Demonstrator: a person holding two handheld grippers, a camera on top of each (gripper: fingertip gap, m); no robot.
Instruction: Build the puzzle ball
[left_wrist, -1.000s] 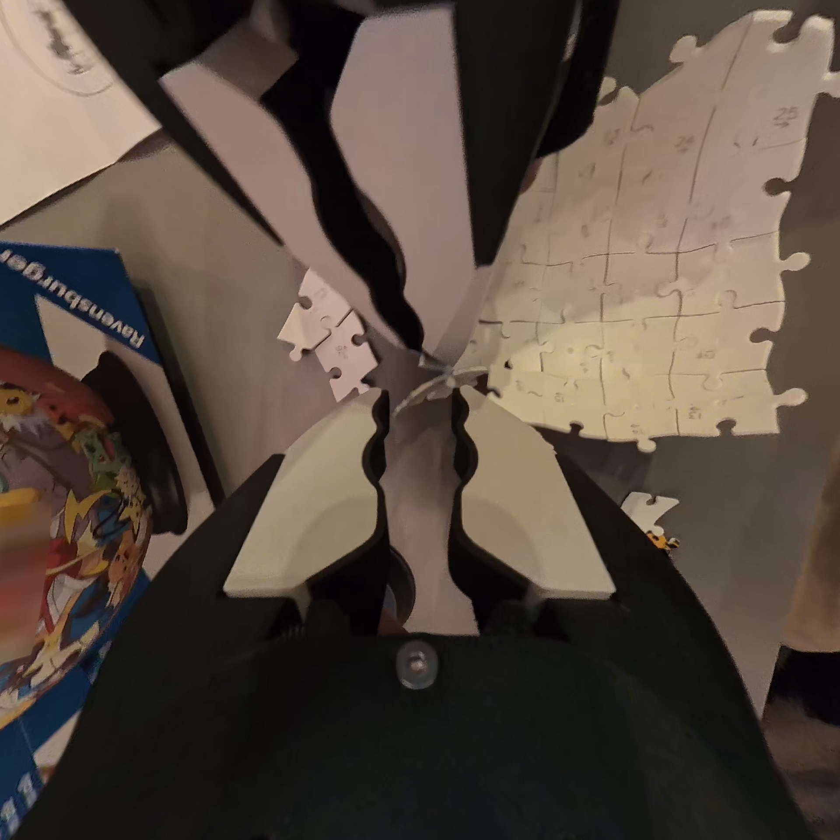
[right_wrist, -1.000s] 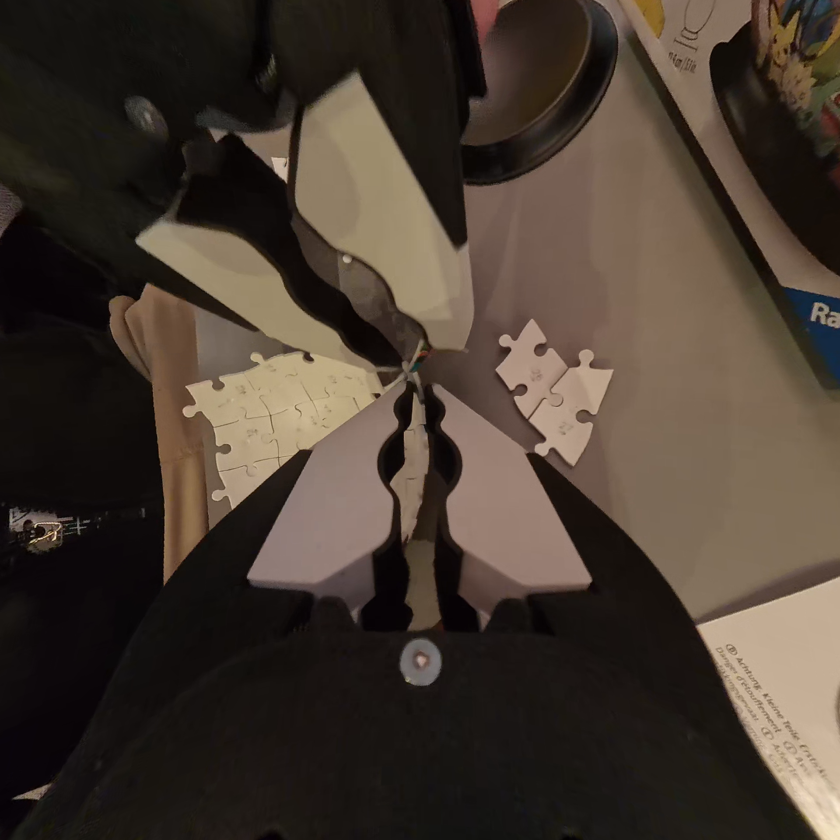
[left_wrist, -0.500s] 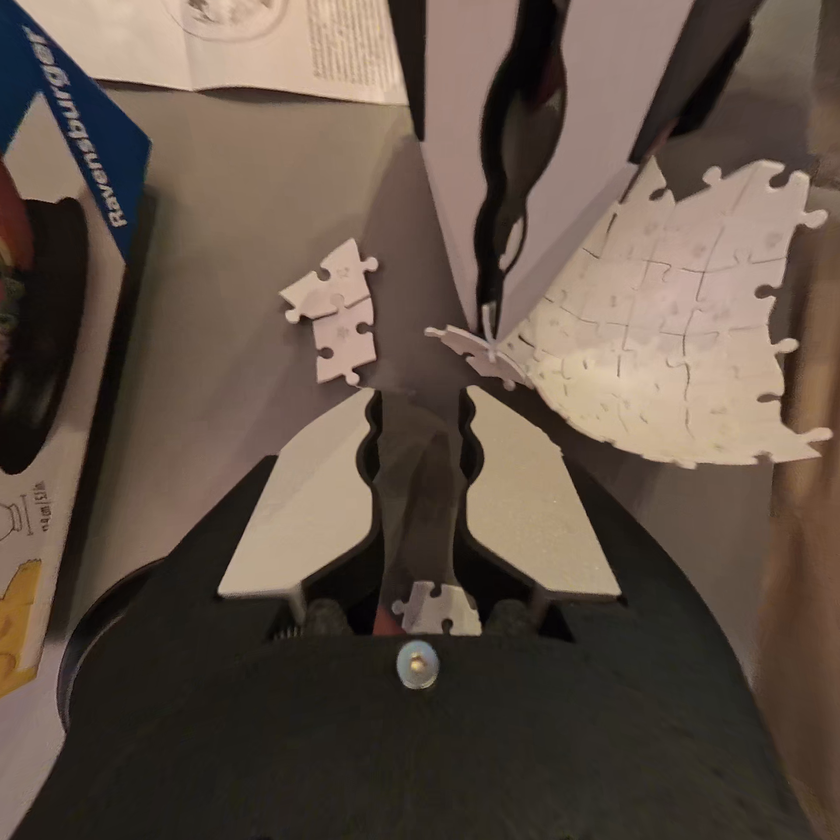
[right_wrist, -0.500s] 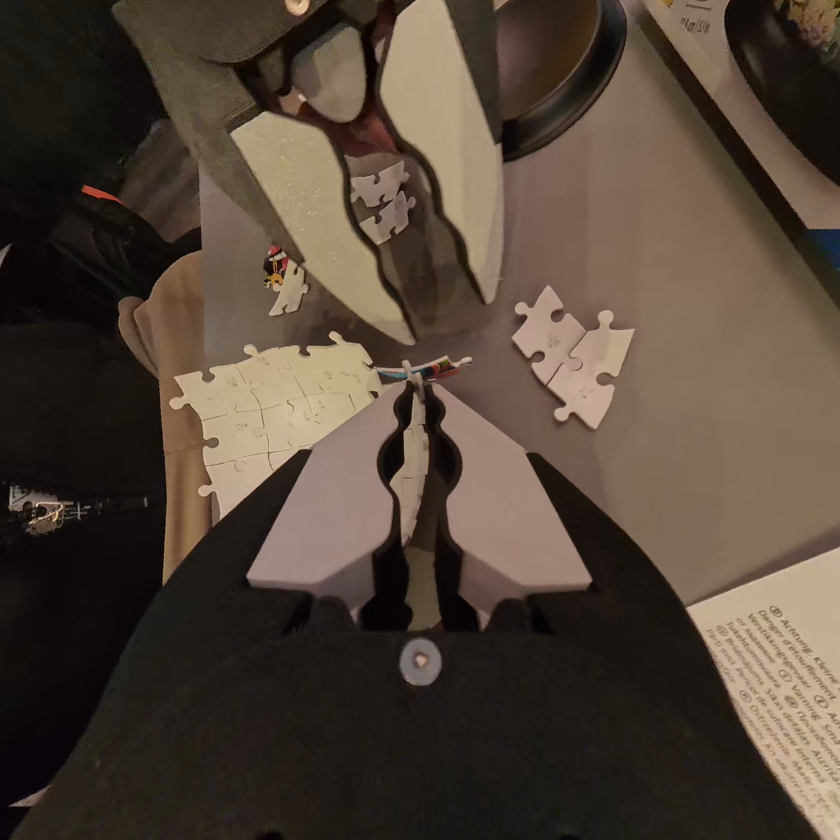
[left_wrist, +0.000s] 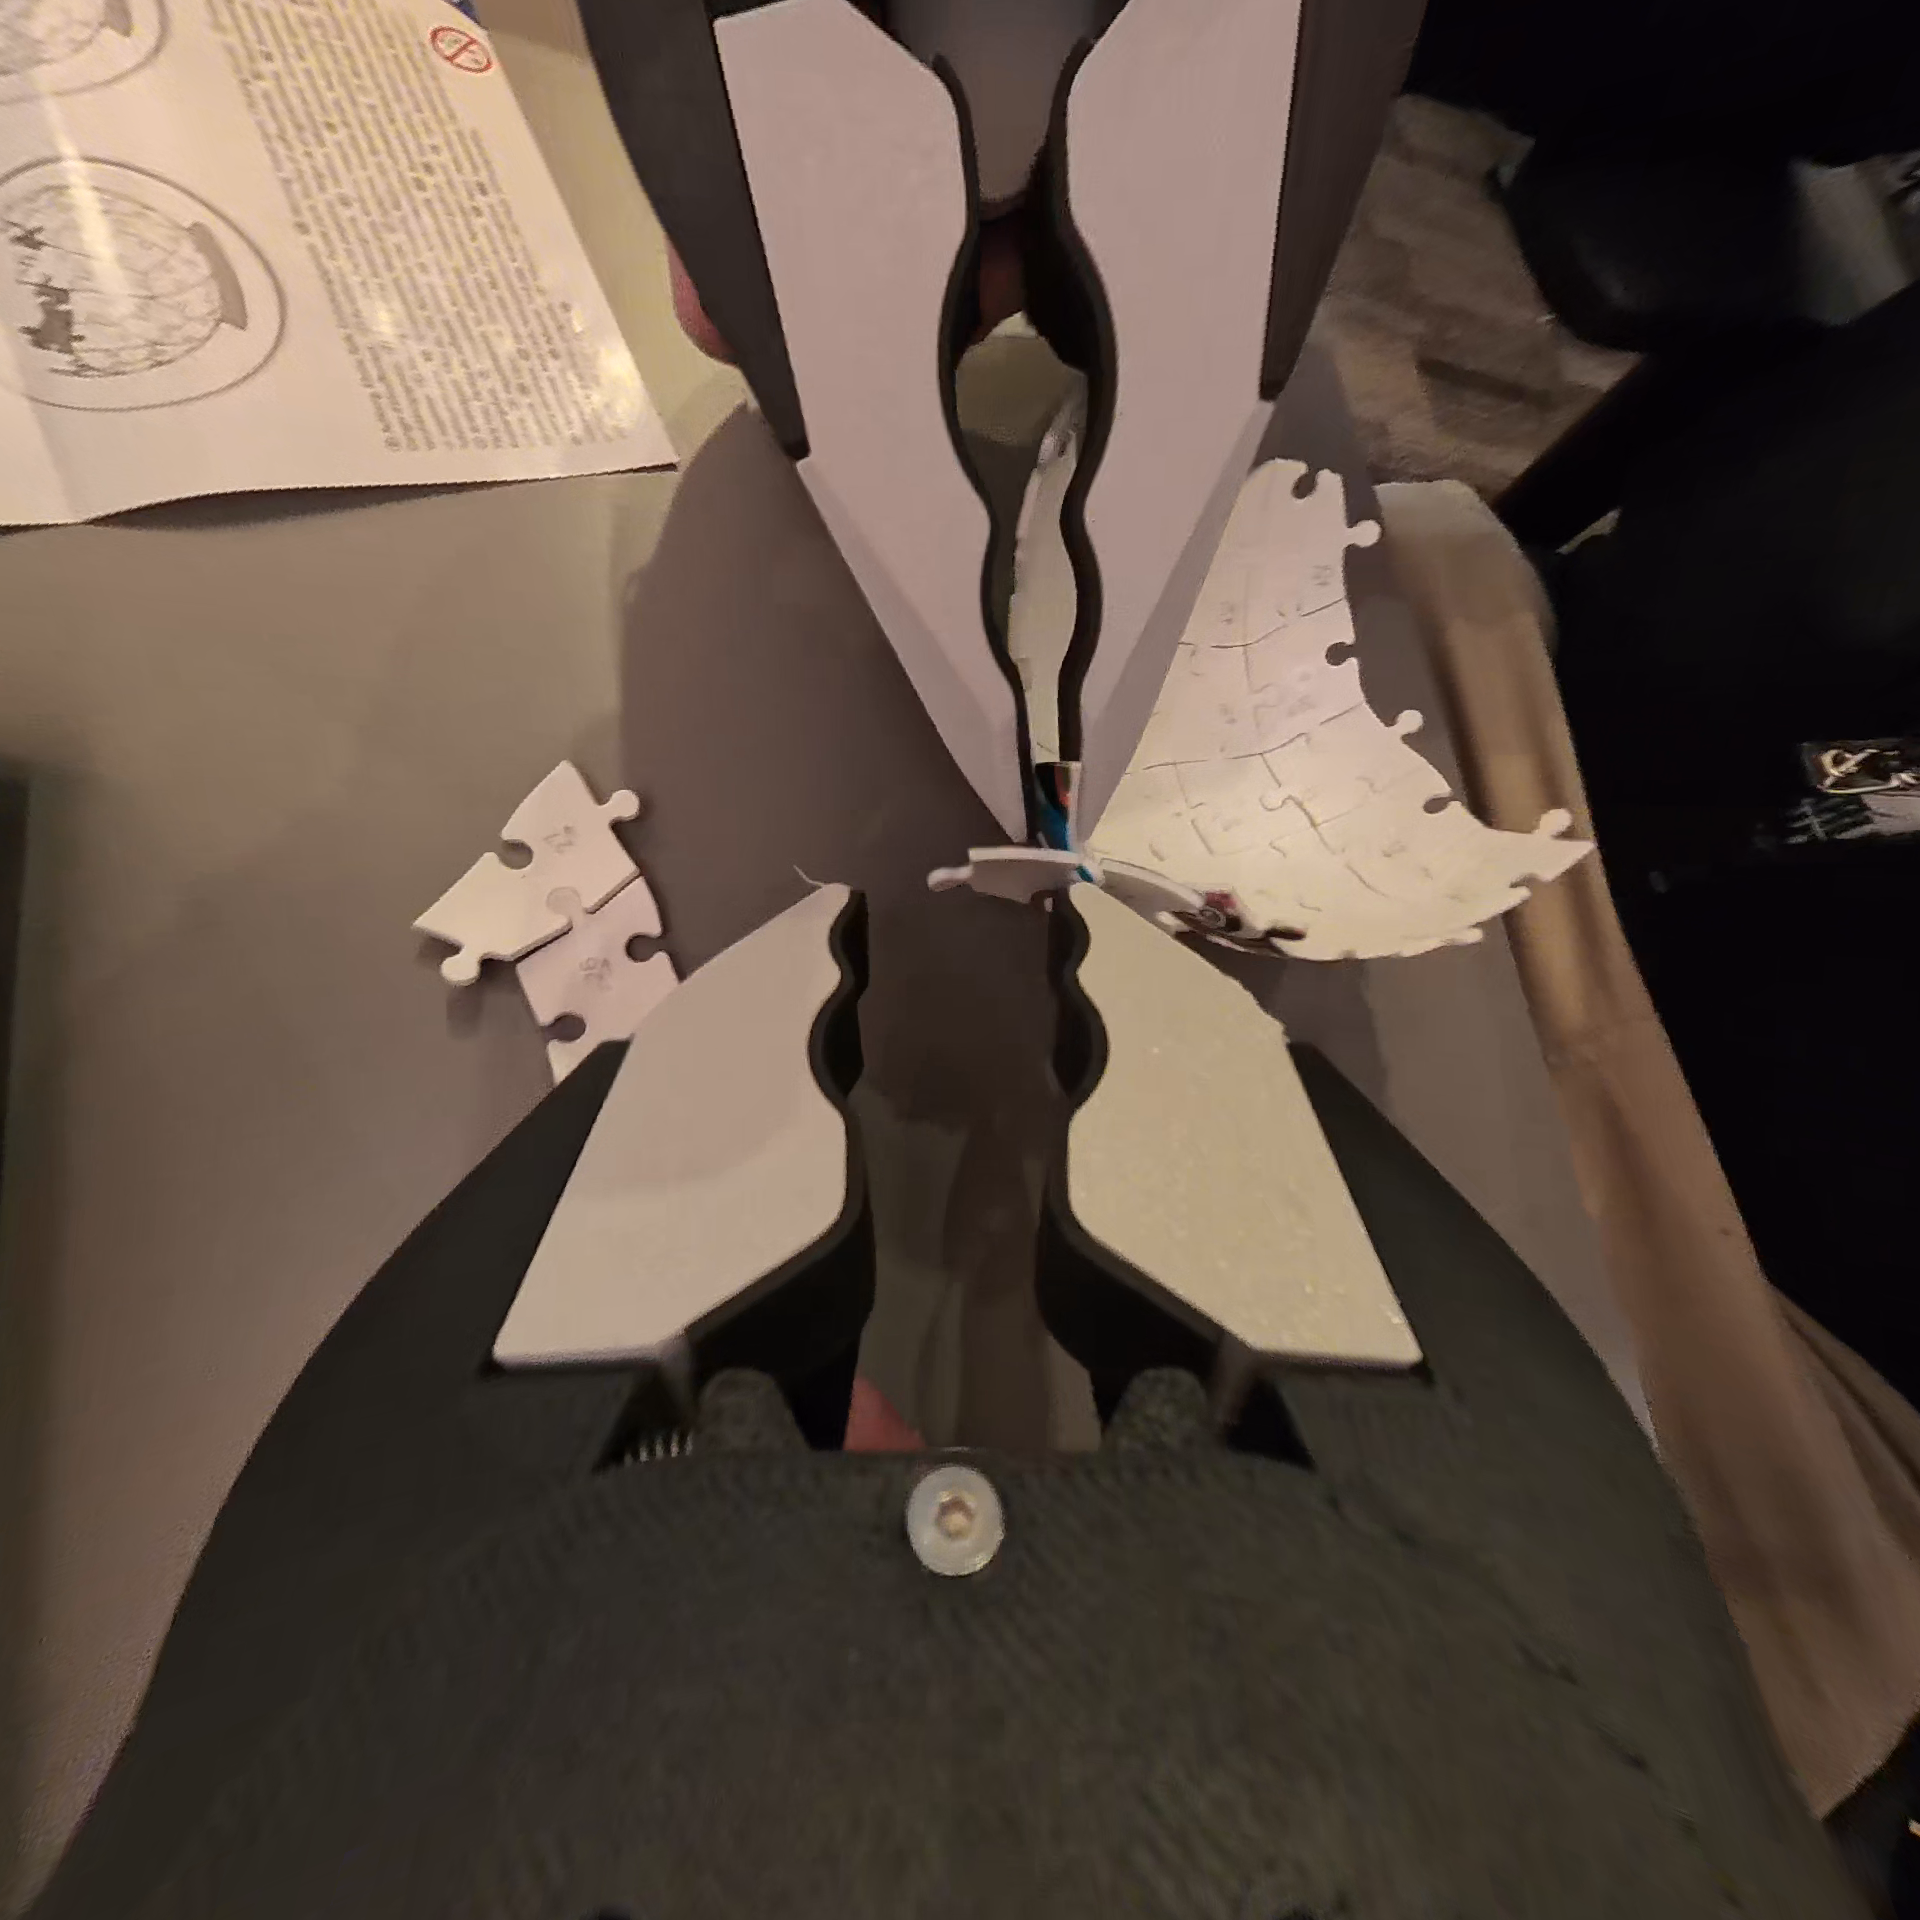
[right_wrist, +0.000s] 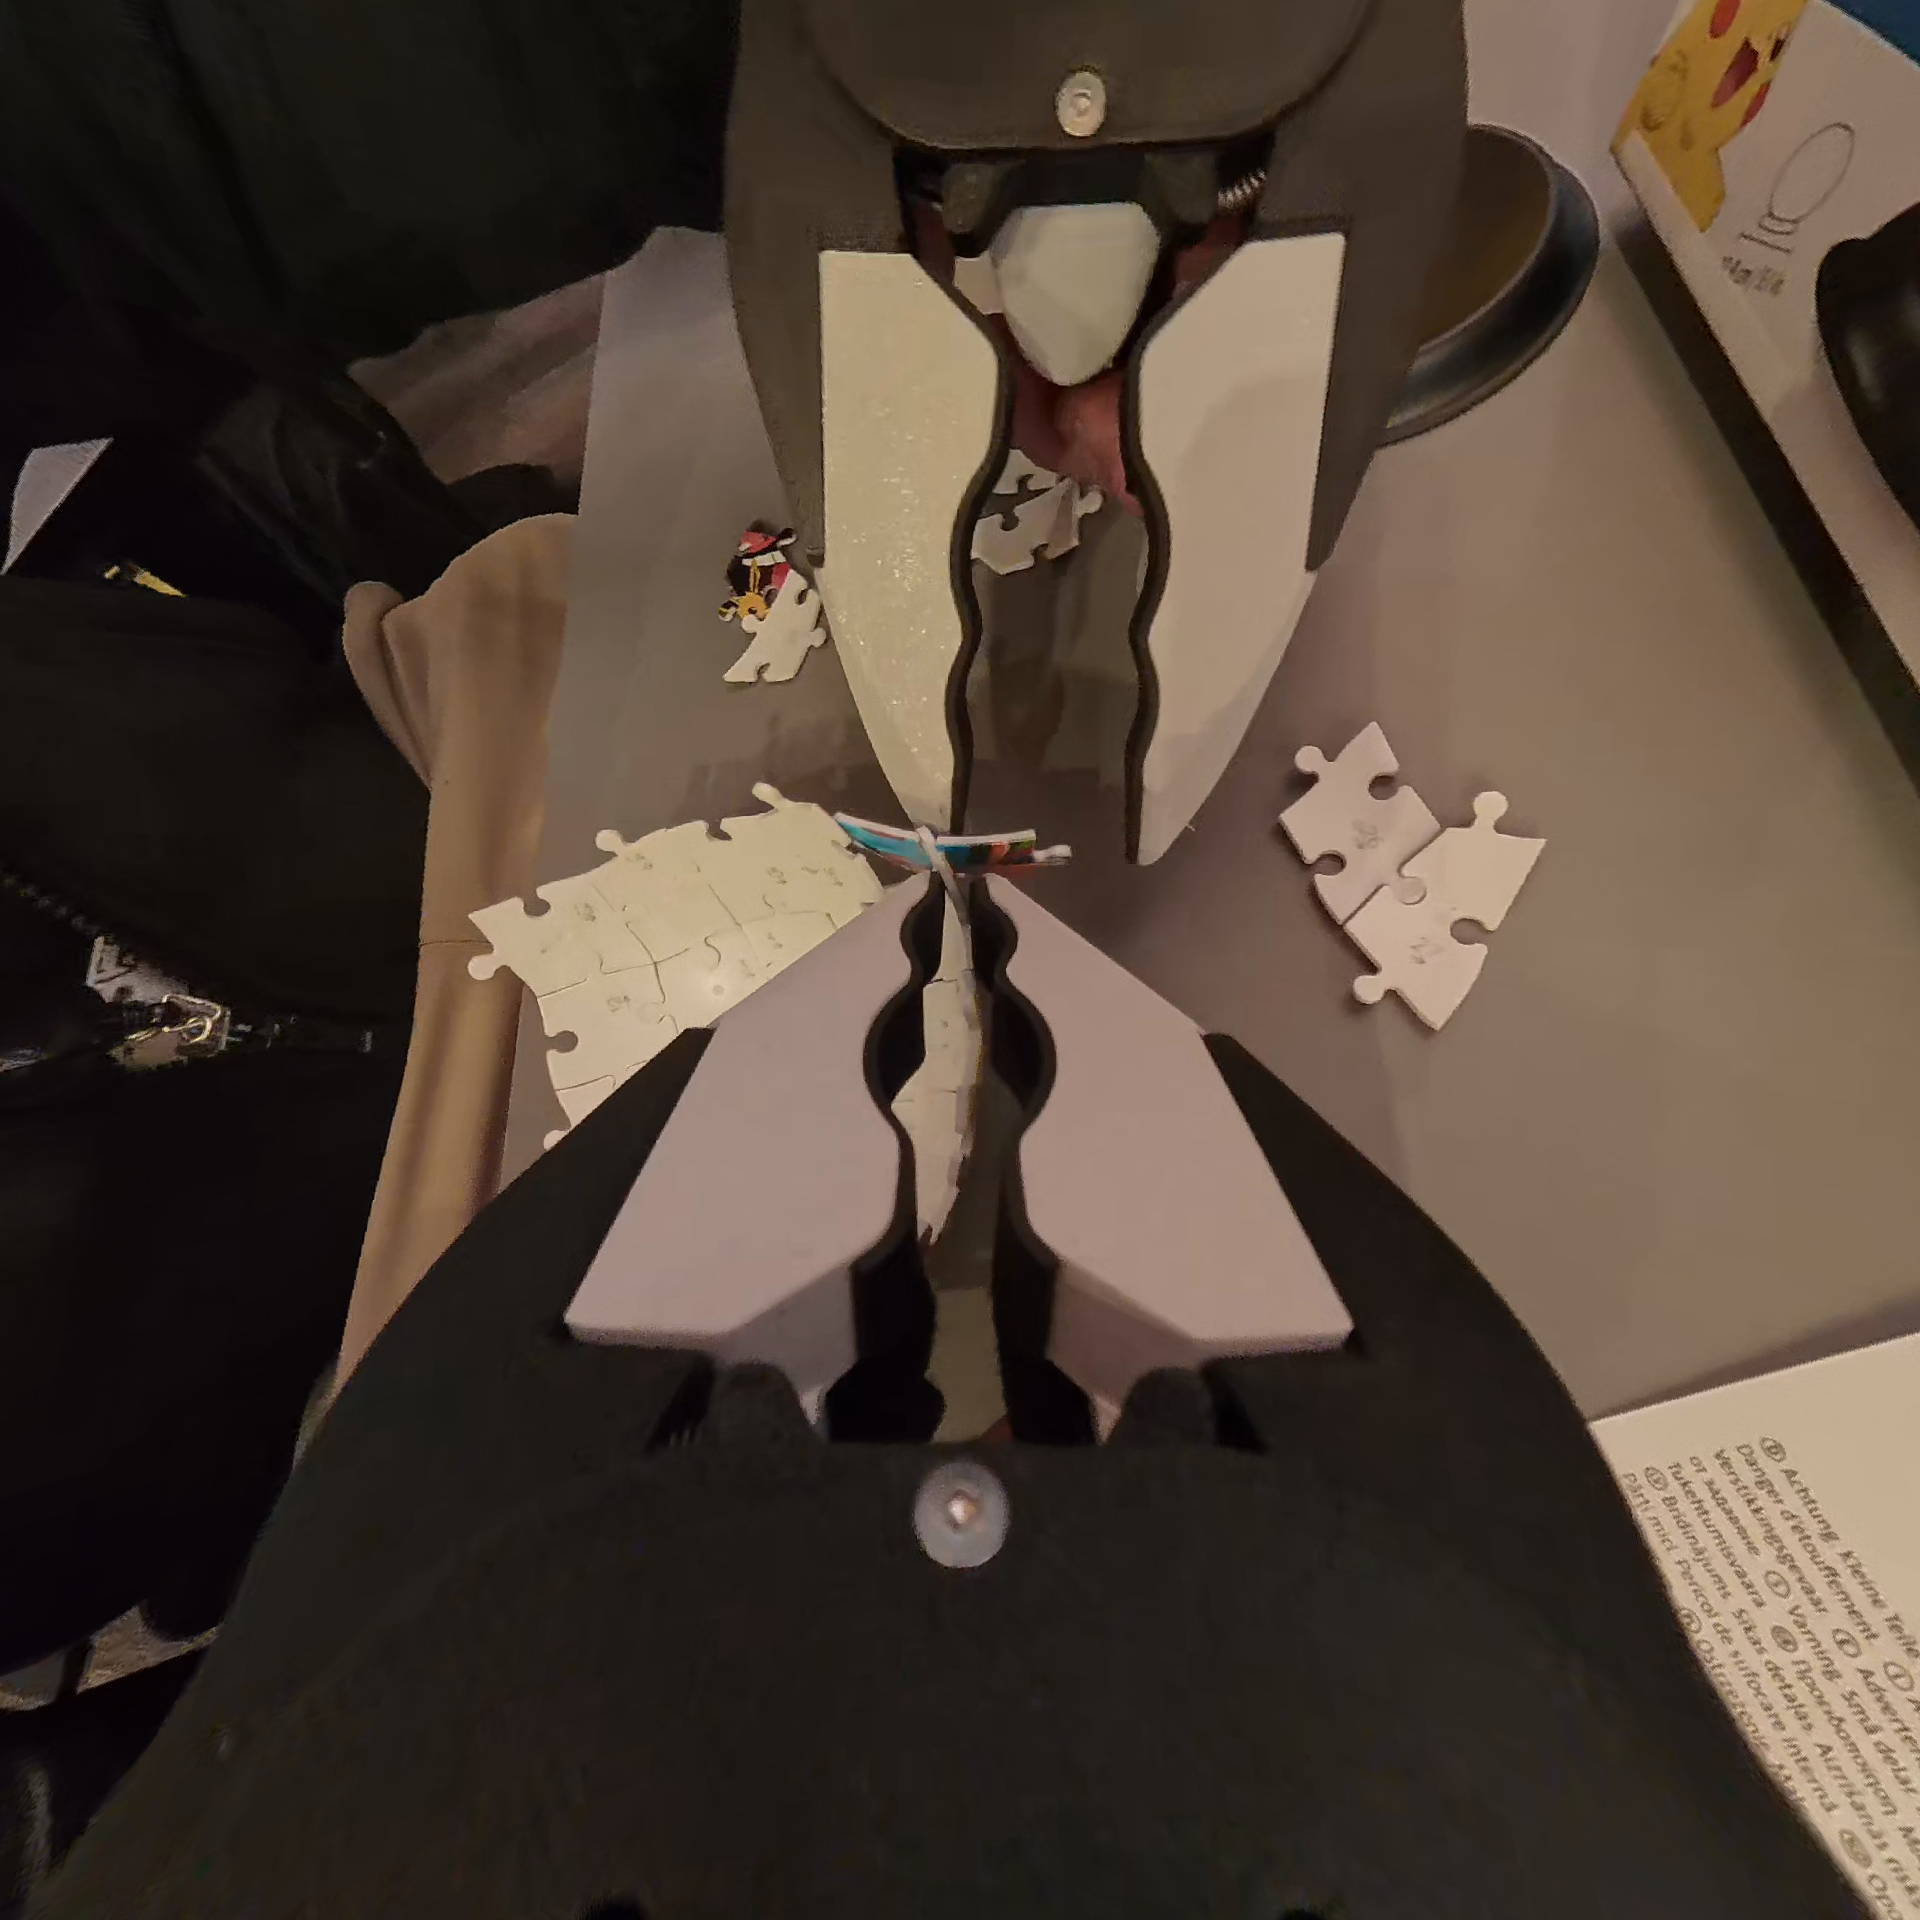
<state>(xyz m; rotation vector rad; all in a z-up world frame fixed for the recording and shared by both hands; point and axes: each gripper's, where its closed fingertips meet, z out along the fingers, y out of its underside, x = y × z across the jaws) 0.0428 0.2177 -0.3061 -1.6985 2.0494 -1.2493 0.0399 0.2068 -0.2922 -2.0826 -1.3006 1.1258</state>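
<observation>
My right gripper (right_wrist: 961, 894) is shut on a curved sheet of joined white puzzle pieces (right_wrist: 675, 925) and holds it above the grey table. In the left wrist view it comes in from the top (left_wrist: 1051, 831), with the sheet (left_wrist: 1299, 790) fanning out to the right. A single piece (left_wrist: 1003, 883) with a coloured face (right_wrist: 997, 850) sits at the sheet's edge, right at the right gripper's tips. My left gripper (left_wrist: 954, 909) is open and empty, its tips just short of that piece. It faces the right gripper in the right wrist view (right_wrist: 1049, 840).
Two joined white pieces (left_wrist: 551, 904) lie on the table (right_wrist: 1403, 883). A loose coloured piece (right_wrist: 774, 613) and white pieces (right_wrist: 1023, 520) lie farther off. There is an instruction leaflet (left_wrist: 260, 260), a black stand (right_wrist: 1496, 291), the puzzle box (right_wrist: 1766, 156) and beige cloth (left_wrist: 1662, 1143) at the table edge.
My left gripper has opened, let go of the single piece and drawn back a little. The piece stays at the edge of the sheet held by the right gripper.
</observation>
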